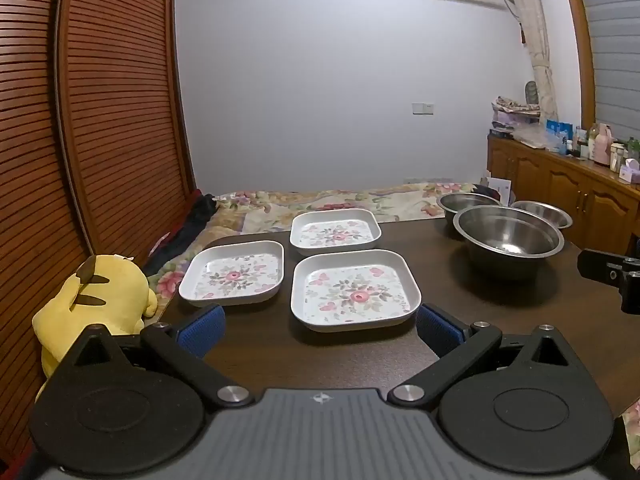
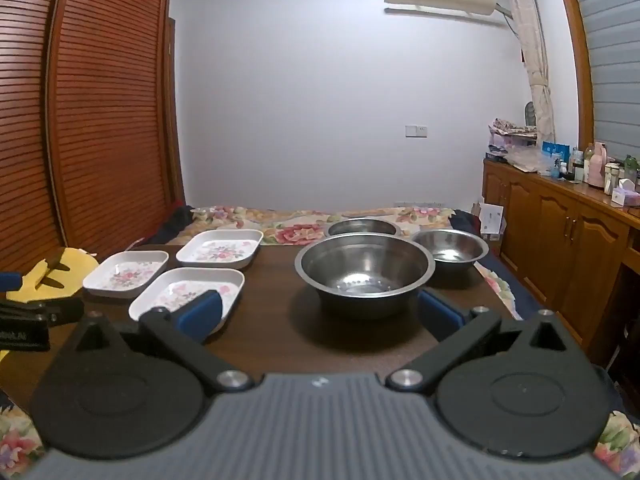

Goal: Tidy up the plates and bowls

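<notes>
Three square white plates with pink flower prints lie on the dark wooden table (image 1: 480,320): a near plate (image 1: 355,290), a left plate (image 1: 234,273) and a far plate (image 1: 335,231). Three steel bowls stand to their right: a large bowl (image 2: 365,270) in front, a far bowl (image 2: 362,227) and a right bowl (image 2: 450,250). My left gripper (image 1: 320,330) is open just short of the near plate, with nothing between its blue pads. My right gripper (image 2: 320,314) is open in front of the large bowl, apart from it.
A yellow plush toy (image 1: 100,300) sits off the table's left edge beside a slatted wooden wardrobe (image 1: 100,120). A flowered bed cover (image 1: 320,200) lies behind the table. Wooden cabinets (image 2: 560,248) with bottles run along the right wall.
</notes>
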A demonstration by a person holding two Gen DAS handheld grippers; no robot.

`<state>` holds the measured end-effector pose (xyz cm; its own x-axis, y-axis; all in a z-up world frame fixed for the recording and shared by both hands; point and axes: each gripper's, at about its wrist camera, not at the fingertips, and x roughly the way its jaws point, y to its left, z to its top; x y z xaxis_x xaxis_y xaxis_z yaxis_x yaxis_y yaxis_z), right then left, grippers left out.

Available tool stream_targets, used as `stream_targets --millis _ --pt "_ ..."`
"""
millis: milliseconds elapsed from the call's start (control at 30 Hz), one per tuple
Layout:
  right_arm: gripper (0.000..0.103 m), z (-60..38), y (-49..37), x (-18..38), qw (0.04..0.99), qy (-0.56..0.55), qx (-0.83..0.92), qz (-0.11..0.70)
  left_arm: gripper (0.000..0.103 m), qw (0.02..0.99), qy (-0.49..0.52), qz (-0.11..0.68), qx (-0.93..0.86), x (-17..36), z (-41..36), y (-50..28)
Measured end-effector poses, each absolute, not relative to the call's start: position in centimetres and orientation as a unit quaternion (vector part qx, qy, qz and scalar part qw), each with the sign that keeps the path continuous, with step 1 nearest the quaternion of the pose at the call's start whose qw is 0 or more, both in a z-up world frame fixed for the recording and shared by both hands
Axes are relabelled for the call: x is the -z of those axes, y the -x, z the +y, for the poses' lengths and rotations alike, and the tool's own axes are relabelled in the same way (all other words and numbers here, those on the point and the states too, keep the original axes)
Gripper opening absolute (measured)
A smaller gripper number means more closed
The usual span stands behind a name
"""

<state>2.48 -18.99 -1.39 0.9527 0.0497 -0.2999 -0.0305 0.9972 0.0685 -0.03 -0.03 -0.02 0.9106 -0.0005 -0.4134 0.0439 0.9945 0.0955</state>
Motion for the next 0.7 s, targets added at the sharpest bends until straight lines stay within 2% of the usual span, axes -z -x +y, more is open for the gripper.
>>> stream_targets --millis 700 --pt "0.103 -18.74 -2.14 1.35 0.987 -0.024 -0.017 0.155 0.103 0.976 -0.051 0.21 0.011 -0.28 -0.64 0.38"
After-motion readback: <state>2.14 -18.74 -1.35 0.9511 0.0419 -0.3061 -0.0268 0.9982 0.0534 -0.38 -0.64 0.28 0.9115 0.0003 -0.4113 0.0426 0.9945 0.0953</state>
